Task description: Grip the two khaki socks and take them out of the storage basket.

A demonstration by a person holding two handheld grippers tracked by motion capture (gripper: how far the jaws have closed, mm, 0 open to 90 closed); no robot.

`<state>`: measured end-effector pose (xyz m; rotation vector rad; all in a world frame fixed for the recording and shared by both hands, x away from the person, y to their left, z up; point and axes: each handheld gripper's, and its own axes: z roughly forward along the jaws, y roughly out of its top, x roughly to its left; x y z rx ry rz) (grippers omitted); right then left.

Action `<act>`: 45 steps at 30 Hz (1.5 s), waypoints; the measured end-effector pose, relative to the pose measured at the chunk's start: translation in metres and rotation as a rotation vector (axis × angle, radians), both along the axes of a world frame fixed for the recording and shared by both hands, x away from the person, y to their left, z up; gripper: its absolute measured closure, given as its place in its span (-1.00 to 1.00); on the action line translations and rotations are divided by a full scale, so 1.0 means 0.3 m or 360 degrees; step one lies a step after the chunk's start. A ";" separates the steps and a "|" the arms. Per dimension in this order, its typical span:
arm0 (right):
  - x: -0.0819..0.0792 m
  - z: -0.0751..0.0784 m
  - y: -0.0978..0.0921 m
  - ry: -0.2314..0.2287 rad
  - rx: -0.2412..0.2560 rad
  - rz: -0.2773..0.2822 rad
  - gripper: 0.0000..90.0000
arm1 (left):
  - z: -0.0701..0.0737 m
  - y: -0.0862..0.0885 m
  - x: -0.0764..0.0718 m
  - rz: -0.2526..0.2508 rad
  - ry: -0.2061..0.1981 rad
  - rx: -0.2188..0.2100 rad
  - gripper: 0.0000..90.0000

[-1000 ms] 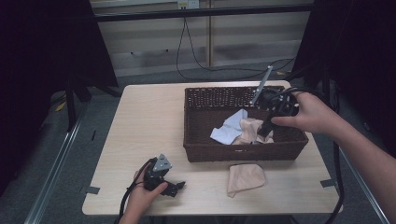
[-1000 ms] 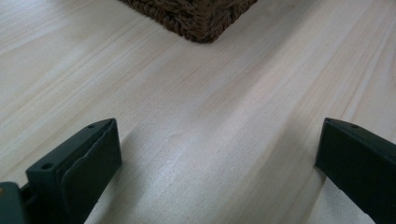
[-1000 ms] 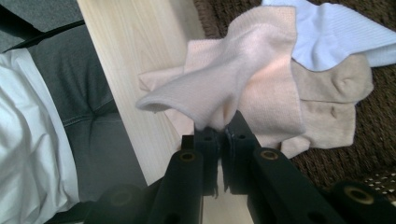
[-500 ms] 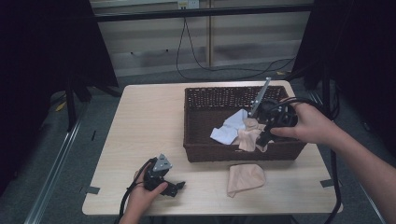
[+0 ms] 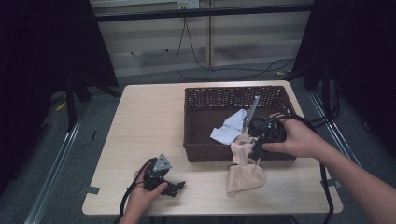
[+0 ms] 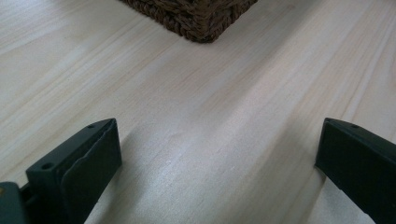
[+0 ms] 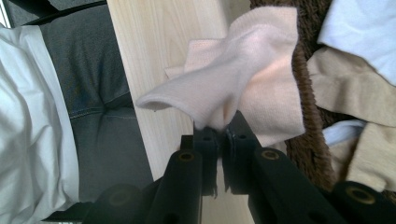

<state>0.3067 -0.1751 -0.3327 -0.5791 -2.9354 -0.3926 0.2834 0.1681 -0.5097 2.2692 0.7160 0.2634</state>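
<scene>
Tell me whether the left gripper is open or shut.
Open. The left gripper rests on the table, its two jaws far apart, bare wood between them and nothing held.

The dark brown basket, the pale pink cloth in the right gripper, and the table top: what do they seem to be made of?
The dark brown basket: woven wicker or rattan by its braided strands, matte. The pale pink cloth: soft knit fabric, likely a sock, with fine ribbing and limp folds; the right gripper pinches it. The light table top: pale wood or wood-look laminate, with straight grain lines and a slight sheen.
</scene>
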 end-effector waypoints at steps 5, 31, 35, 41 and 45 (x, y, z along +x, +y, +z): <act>-0.005 -0.023 0.011 0.0005 -0.0019 0.0011 0.89 | -0.001 0.000 0.001 -0.0002 -0.0008 -0.0002 -1.00; -0.017 -0.172 0.062 0.0014 -0.0015 0.0067 0.63 | 0.001 0.002 0.001 -0.0012 -0.0007 0.0014 -1.00; -0.024 -0.173 0.061 0.0011 -0.0005 0.0071 0.43 | 0.002 0.002 0.001 -0.0011 -0.0006 0.0019 -1.00; -0.031 -0.164 0.048 -0.0034 0.0014 0.0014 0.05 | 0.002 0.002 0.001 -0.0010 -0.0005 0.0024 -1.00; -0.035 -0.162 0.039 -0.0050 0.0011 0.0002 -0.19 | 0.002 0.002 0.001 -0.0010 -0.0006 0.0018 -1.00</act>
